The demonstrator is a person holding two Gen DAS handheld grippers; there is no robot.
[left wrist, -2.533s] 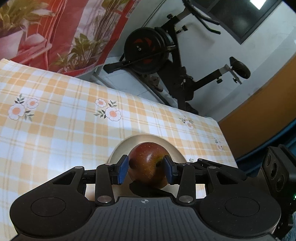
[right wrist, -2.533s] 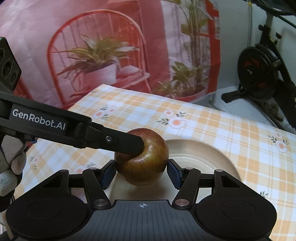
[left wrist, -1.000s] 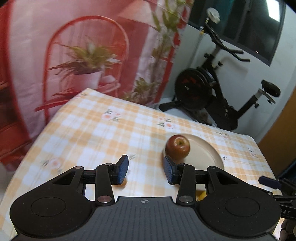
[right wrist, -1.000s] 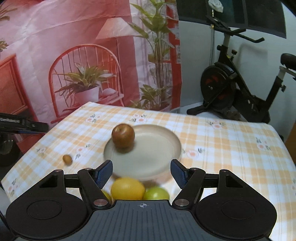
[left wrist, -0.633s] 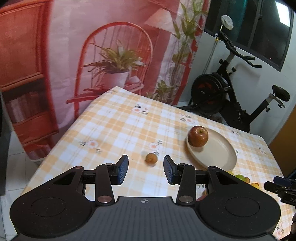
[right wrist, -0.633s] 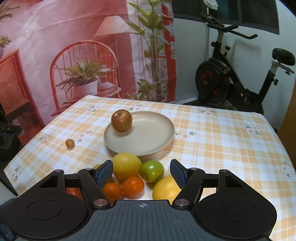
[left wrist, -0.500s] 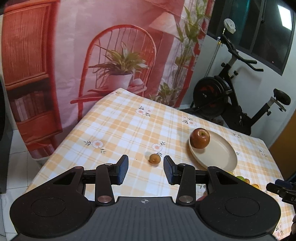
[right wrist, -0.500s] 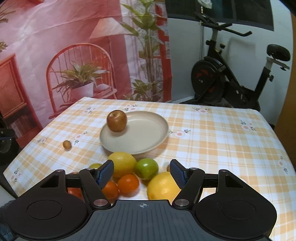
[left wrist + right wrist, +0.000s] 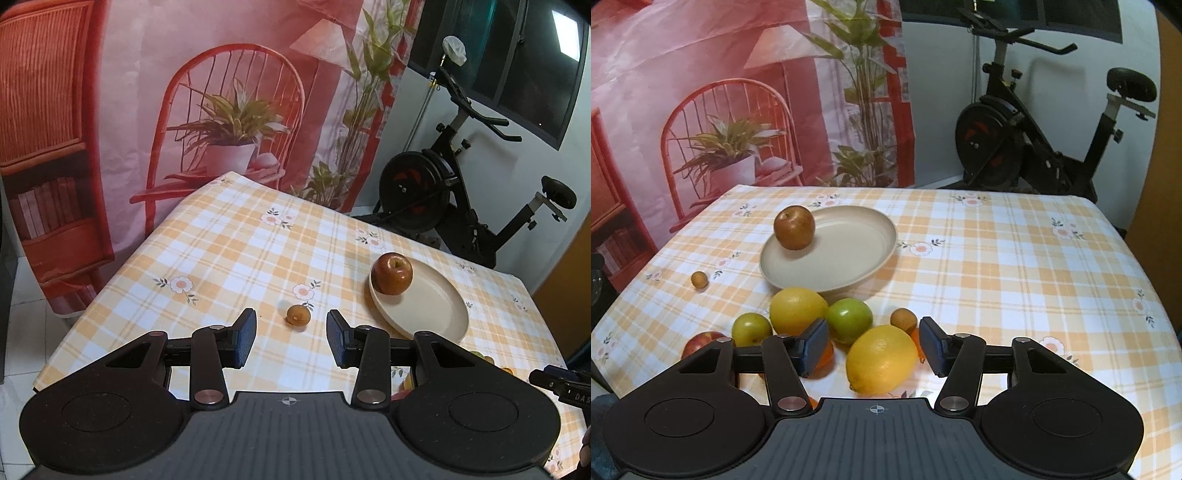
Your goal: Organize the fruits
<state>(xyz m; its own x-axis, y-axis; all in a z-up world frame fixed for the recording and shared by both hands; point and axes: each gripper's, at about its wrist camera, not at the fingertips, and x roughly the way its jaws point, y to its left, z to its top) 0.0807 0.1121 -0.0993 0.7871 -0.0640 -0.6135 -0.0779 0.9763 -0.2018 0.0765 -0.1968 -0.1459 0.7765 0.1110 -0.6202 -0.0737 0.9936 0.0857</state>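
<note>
my left gripper point(image 9: 290, 339) hangs above the near left part of the counter point(image 9: 229, 243), its jaws parted narrowly with nothing between them; a small brown fruit point(image 9: 298, 315) lies on the checked cloth just beyond the gap, apart from both pads. past it the red apple point(image 9: 392, 273) sits at the left rim of the beige plate point(image 9: 436, 310), the rest of the plate bare. the cloth to the left runs open up to the counter's left and far edges. my right gripper point(image 9: 873, 346) has just been closing its jaws; they stand part open over the big lemon point(image 9: 881, 359), and the pads do not press it. crowded close by are a second lemon point(image 9: 798, 309), a green fruit point(image 9: 849, 320), a smaller green one point(image 9: 751, 328), an orange point(image 9: 823, 356), a brown fruit point(image 9: 903, 320) and a red apple point(image 9: 701, 341) near the front edge. the counter's right half lies open to its right edge, where an exercise bike point(image 9: 1034, 147) stands beyond.
</note>
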